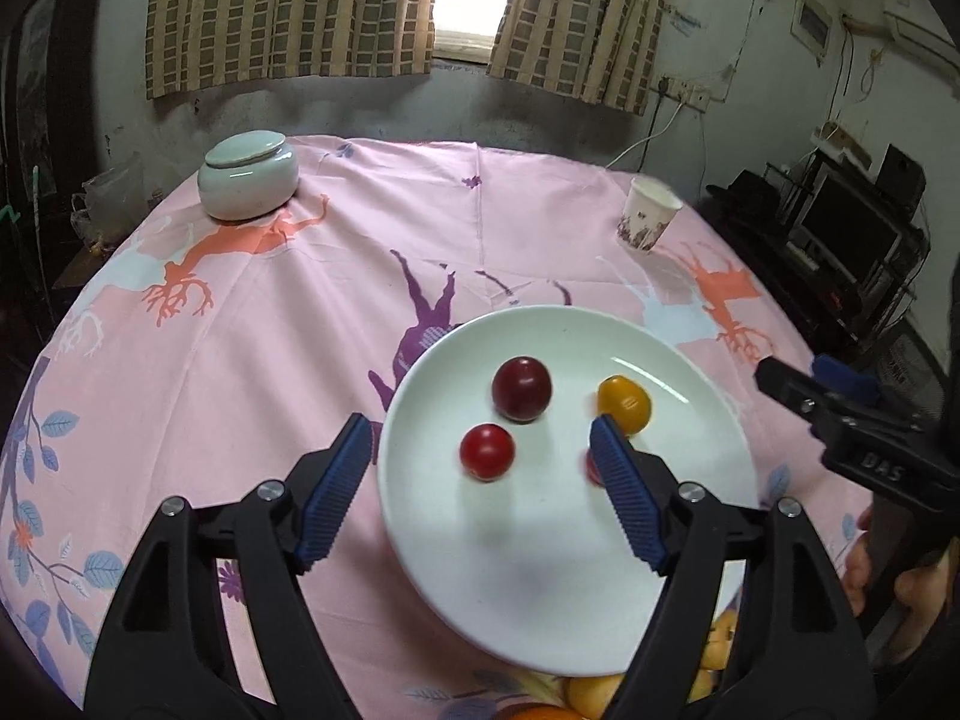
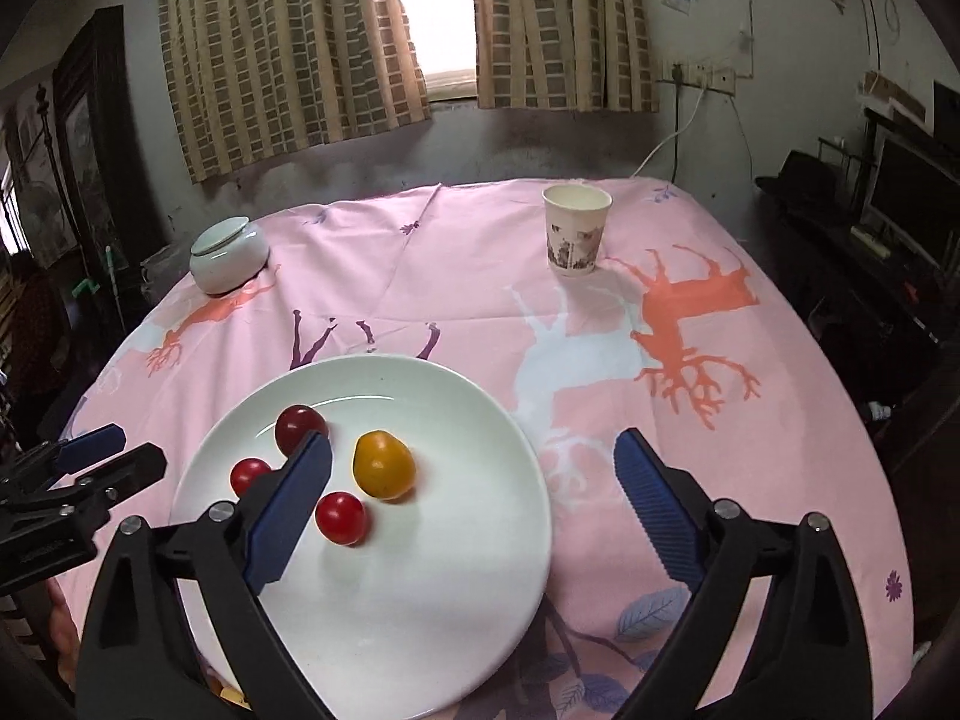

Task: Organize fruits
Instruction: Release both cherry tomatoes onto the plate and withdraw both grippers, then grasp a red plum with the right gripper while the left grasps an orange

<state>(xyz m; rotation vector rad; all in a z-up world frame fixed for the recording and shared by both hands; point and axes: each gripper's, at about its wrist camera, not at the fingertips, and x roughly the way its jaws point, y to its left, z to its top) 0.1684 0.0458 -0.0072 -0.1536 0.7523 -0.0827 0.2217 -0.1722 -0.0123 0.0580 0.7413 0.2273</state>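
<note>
A white plate (image 1: 540, 600) (image 2: 390, 630) lies on the pink tablecloth. On it rest a dark red plum (image 1: 521, 389) (image 2: 297, 423), a red tomato (image 1: 487, 452) (image 2: 247, 473), a yellow-orange fruit (image 1: 627, 399) (image 2: 383, 464) and a second red tomato (image 2: 340, 517). In the left wrist view my right finger half hides that second tomato. My left gripper (image 1: 480, 429) (image 2: 135, 450) hovers open above the plate's left side, pads touching nothing. My right gripper (image 2: 473, 443) (image 1: 798, 372) is wide open over the plate's right rim and holds nothing.
A lidded pale ceramic jar (image 1: 248, 175) (image 2: 228, 255) stands at the far left, a paper cup (image 1: 649, 213) (image 2: 575, 230) at the far right. Several orange fruits (image 1: 591, 693) lie just below the plate's near edge. A person's hand (image 1: 864, 564) grips the right gripper's handle.
</note>
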